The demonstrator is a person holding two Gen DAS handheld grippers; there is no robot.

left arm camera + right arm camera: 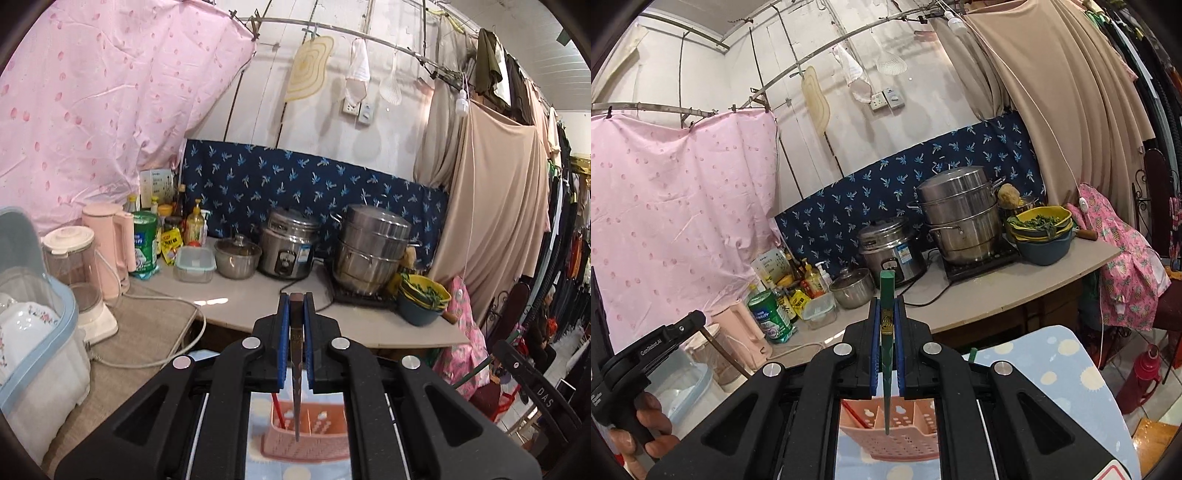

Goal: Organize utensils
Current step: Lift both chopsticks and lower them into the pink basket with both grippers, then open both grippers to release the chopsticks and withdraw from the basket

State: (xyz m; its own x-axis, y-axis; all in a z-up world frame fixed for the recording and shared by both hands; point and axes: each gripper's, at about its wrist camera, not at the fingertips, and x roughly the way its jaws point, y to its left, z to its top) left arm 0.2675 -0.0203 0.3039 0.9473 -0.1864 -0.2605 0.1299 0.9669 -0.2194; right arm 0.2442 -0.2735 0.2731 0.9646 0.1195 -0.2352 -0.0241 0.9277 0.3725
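My left gripper [296,306] is shut on a dark brown chopstick [296,373] held upright, its tip hanging over a pink perforated utensil holder [306,439] below. A red chopstick [277,410] stands in the holder's left compartment. My right gripper [887,310] is shut on a green chopstick [886,354], tip pointing down over the same pink holder [897,439], where the red chopstick [854,415] leans at left. Another green chopstick [972,355] lies on the blue spotted surface [1052,369]. The left gripper's handle [646,354] shows at lower left in the right wrist view.
A counter [236,306] holds a rice cooker [288,247], a steel steamer pot [373,247], a small lidded pot [236,256], stacked bowls with greens [423,299], bottles, a pink kettle [110,243] and a blender [79,280]. A dish box [33,332] stands at left.
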